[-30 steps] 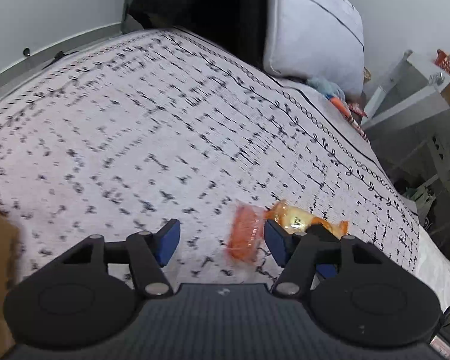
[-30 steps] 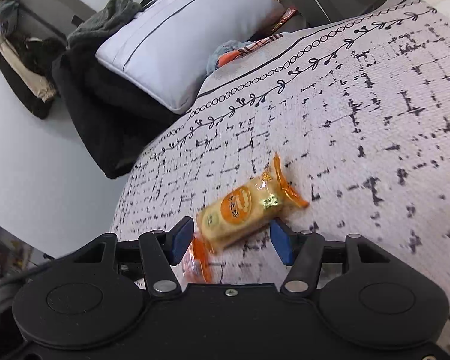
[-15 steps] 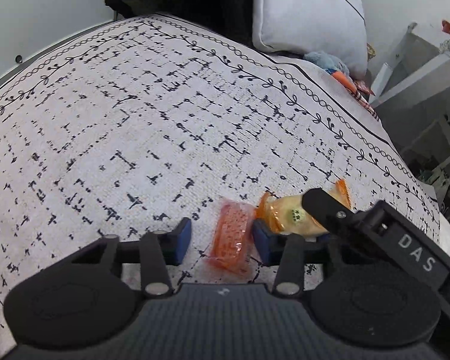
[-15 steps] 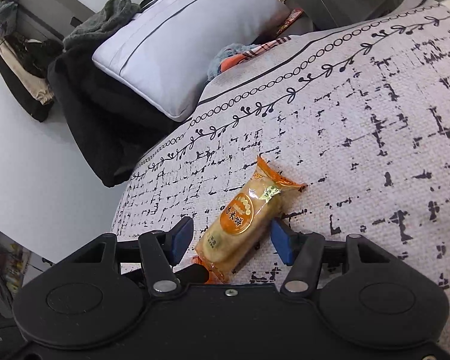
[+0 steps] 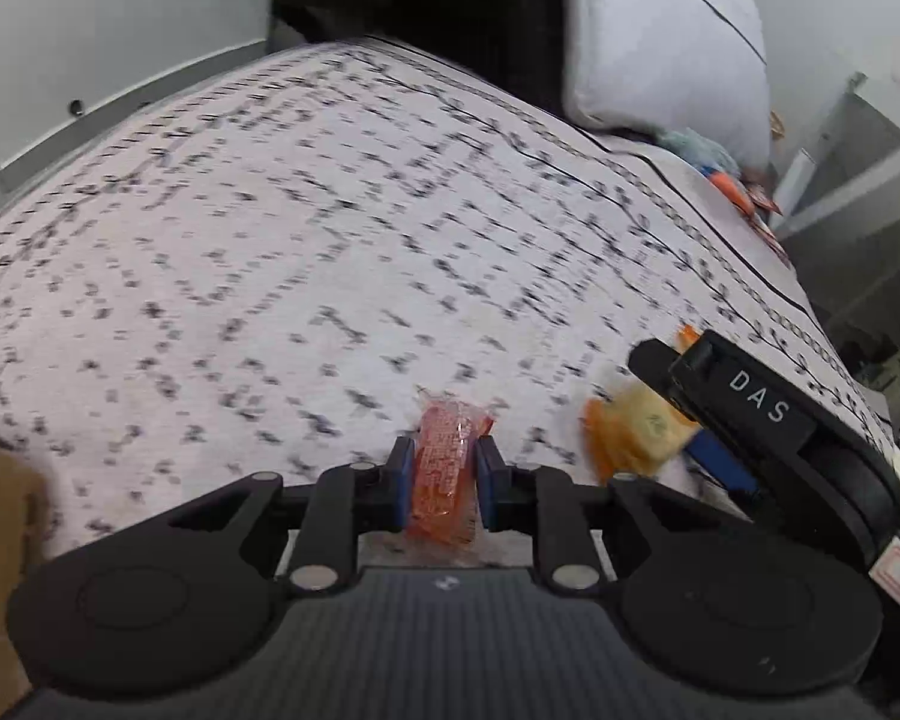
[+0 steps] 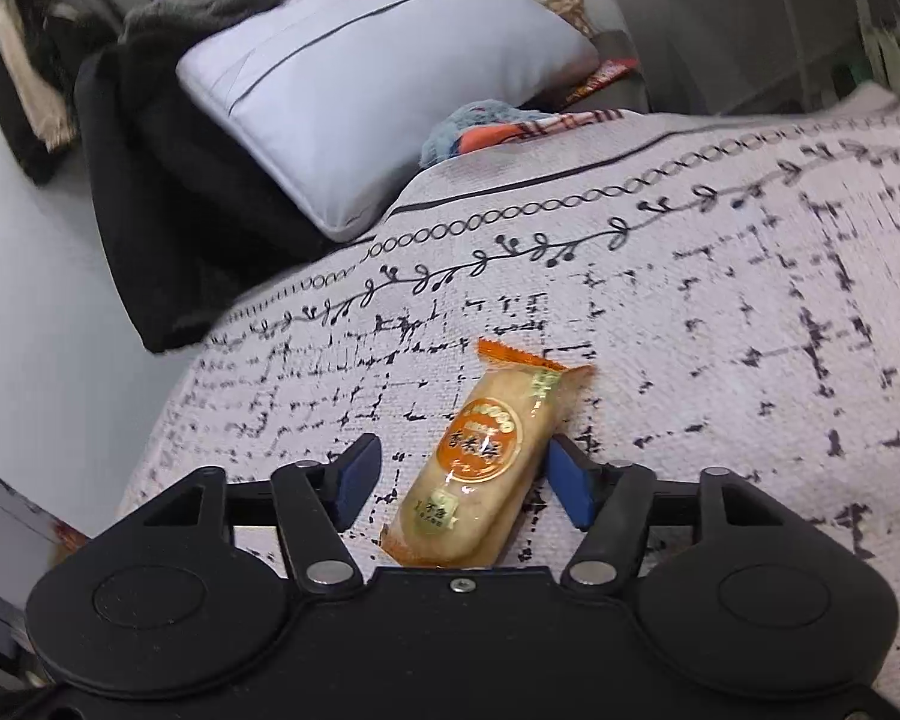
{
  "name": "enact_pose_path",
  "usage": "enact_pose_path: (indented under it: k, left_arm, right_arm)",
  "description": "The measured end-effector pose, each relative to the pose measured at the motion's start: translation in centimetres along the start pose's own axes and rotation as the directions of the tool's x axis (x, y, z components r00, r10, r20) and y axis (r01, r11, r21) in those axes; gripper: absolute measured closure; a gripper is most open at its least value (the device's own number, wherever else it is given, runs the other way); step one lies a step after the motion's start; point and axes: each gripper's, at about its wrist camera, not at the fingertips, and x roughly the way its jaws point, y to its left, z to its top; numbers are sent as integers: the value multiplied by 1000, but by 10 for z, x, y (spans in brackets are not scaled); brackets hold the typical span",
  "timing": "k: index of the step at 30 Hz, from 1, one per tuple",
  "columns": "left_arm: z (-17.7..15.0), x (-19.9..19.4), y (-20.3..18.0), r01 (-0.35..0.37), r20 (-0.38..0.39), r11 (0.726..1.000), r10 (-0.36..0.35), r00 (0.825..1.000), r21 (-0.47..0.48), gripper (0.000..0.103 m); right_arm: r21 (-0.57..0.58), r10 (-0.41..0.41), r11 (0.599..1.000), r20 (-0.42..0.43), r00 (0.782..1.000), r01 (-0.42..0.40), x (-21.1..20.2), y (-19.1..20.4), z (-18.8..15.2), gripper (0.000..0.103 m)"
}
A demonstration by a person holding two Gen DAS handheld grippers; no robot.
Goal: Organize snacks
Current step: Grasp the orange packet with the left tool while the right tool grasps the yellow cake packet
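Two snack packets lie on the patterned bedspread (image 5: 306, 252), one to each tool. Taking the white pillow (image 5: 660, 42) at the bed's head as landmark: farthest left of it, the left gripper (image 5: 444, 471) has its blue pads pinched narrow on the red packet (image 5: 447, 468), whose long axis points roughly toward the pillow, along the fingers. Whether it has lifted off the cloth I cannot tell. Nearer the pillow's side, to the right, the right gripper (image 6: 462, 474) stands wide, its pads either side of the rice-cracker packet (image 6: 486, 456) and not yet touching. That packet lies between them with its long axis running forward and slightly right, again toward the pillow (image 6: 360, 96), so a straight closing across its narrow width looks the natural next move.

Against half a second ago, the left pads, then spread wide about the red packet, have clamped onto it; the right gripper has edged forward, the cracker packet sitting deeper between its fingers.
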Motion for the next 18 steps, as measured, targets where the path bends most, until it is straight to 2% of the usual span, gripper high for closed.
enact_pose_path:
  k: [4,7,8,11,18]
  left_arm:
    - [6,-8,18,-30,11,999,31,999,-31,83]
    - [8,-14,28,-44,16,998,45,999,-45,83]
    - [8,-16,30,-45,17,998,46,999,-50,83]
    - [6,-21,36,-41,17,997,42,999,-63,83]
    - [-5,-49,46,-1,24,994,4,1000,-112,83]
  right_arm:
    - [-93,-68,993,10,998,69,5,16,-5,39]
    - [-241,-168,956,26,986,169,6,31,-14,55]
    - [-271,-185,944,31,982,186,5,34,-17,57]
    - [-281,-195,940,17,981,192,-4,34,-19,60]
    - [-245,-138,961,-14,990,130,-44,27,-29,61]
